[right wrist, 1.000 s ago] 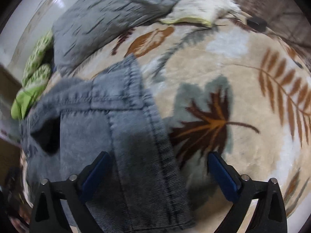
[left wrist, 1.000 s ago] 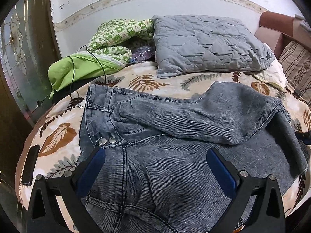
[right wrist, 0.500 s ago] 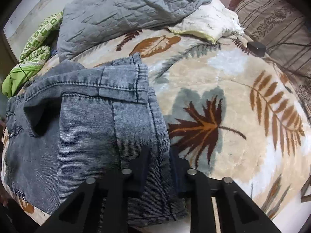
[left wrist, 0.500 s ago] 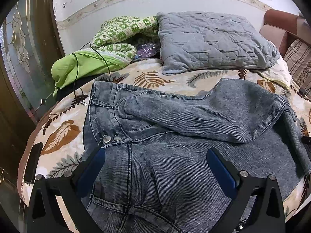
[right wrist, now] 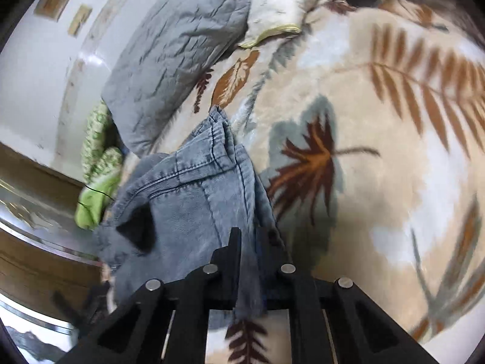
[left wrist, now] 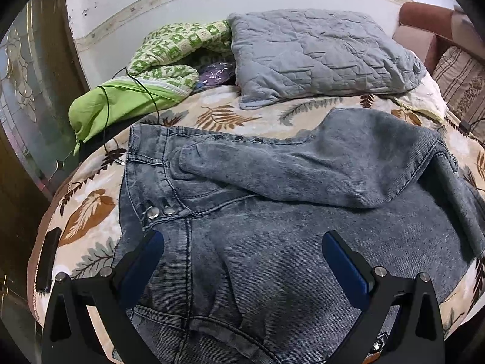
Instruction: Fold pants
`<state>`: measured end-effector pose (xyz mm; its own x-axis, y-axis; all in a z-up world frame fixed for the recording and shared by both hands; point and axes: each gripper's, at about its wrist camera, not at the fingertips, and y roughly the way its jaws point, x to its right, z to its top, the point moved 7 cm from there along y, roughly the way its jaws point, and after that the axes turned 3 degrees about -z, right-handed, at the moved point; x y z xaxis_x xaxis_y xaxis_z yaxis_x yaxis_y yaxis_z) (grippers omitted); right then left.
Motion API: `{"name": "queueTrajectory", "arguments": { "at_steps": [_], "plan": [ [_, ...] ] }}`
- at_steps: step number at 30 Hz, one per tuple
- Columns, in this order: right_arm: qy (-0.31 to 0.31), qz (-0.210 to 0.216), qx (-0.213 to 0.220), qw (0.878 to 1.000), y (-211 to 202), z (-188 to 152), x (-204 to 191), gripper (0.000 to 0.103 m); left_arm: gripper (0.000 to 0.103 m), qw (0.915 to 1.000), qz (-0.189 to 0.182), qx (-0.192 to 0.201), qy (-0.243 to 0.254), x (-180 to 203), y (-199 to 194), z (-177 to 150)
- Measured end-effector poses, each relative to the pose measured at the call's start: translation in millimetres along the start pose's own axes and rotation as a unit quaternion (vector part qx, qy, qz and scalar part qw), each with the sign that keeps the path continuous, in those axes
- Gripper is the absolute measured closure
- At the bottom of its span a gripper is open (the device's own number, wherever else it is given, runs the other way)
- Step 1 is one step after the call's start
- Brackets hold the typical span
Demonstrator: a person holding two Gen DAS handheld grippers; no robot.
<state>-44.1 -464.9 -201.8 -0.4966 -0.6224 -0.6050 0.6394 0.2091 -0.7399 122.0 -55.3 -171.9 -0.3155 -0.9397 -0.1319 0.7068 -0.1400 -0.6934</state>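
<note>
Grey-blue denim pants [left wrist: 272,230] lie on a leaf-patterned bed, waistband at the left, one leg folded back across the top. My left gripper [left wrist: 242,257] is open and hovers just above the seat of the pants, holding nothing. In the right wrist view my right gripper [right wrist: 250,242] is shut on the hem edge of the pants [right wrist: 194,194] and lifts it off the blanket, so the cloth hangs bunched between the fingers.
A grey quilted pillow [left wrist: 318,57] and a green blanket [left wrist: 145,85] with a black cable lie at the head of the bed. A dark phone [left wrist: 47,261] sits at the bed's left edge. A cream pillow [right wrist: 282,6] and leaf-patterned blanket [right wrist: 379,121] lie right of the pants.
My right gripper closed on the pants hem and has raised and tilted it. My left gripper stayed open and drew slightly back over the seat.
</note>
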Motion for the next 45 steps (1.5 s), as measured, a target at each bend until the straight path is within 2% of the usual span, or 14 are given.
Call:
{"name": "queueTrajectory", "arguments": {
  "at_steps": [4,13,17,18,19,21,22,25,29,32,37,41,44,45],
  "plan": [
    [0.032,0.044,0.002,0.998,-14,-16,10,0.090,0.000,0.9999,-0.007,0.002,-0.009,1,-1,2],
    [0.060,0.043,-0.050,0.996,1,-46,17,0.086,0.000,1.0000,-0.006,0.005,0.000,3,-4,-1],
    [0.070,0.036,-0.037,0.996,-3,-51,23,0.084,0.000,0.9999,-0.008,0.004,-0.007,1,-4,0],
    [0.080,0.043,-0.034,0.995,-5,-50,27,0.075,0.000,0.9999,-0.009,0.004,-0.005,2,-4,0],
    [0.087,0.047,-0.031,0.995,-6,-50,30,0.048,0.000,0.9999,-0.009,0.005,-0.003,3,-5,0],
    [0.107,0.062,-0.020,0.992,-8,-48,33,0.013,0.000,0.9999,-0.010,0.007,0.002,6,-6,-1],
    [0.112,0.079,-0.015,0.990,-10,-45,31,0.009,0.000,0.9999,-0.010,0.009,0.004,7,-7,0],
    [0.115,0.080,-0.003,0.990,-7,-41,28,0.009,0.000,0.9998,-0.007,0.012,0.010,8,-8,-1],
    [0.116,0.112,0.013,0.987,-8,-32,13,0.009,0.000,0.9999,-0.006,0.011,0.011,8,-8,-2],
    [0.126,0.088,-0.007,0.988,6,-36,14,0.009,0.000,0.9999,-0.005,0.009,0.009,7,-7,-2],
    [0.151,0.108,0.002,0.983,6,-37,19,0.010,0.000,0.9999,-0.009,0.011,0.009,8,-8,-1],
    [0.137,0.104,0.011,0.985,11,-35,16,0.015,0.000,0.9998,-0.014,0.009,0.013,12,-8,-1],
    [0.135,0.099,0.019,0.986,19,-30,10,0.039,0.000,0.9997,-0.012,0.007,0.018,14,-7,-2],
    [0.136,0.098,0.015,0.986,24,-29,10,0.056,0.000,0.9997,-0.012,0.007,0.019,14,-7,-3]
  ]
}}
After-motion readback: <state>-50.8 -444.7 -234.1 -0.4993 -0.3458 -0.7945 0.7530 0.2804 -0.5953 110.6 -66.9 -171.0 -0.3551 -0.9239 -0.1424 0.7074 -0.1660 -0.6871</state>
